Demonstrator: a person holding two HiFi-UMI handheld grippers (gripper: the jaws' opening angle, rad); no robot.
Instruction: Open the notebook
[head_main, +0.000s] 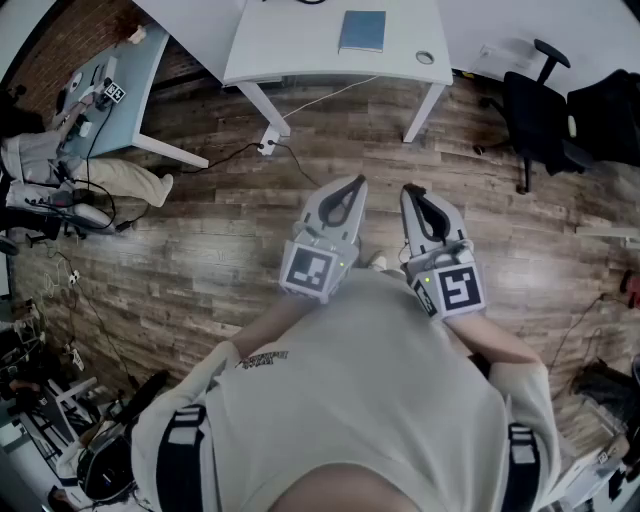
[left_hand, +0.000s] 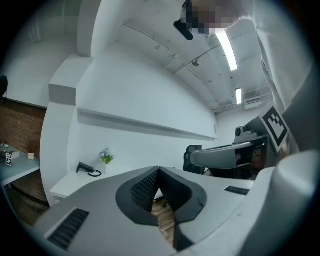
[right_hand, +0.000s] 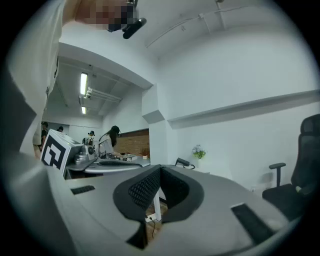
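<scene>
Left gripper (head_main: 352, 186) and right gripper (head_main: 412, 192): both pinched closed, empty, well short of white desk (head_main: 290, 45) | notebook (head_main: 361, 31): closed, lying on desk top | risk: jaws arriving closed may shove notebook along desk instead of lifting cover

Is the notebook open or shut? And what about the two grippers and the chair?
notebook: closed, lying flat on the white table.
left gripper: shut, nothing in it, held in the air away from the table.
right gripper: shut, nothing in it, held in the air beside the left one.
office chair: nobody in it, standing on the floor to the right of the table.
</scene>
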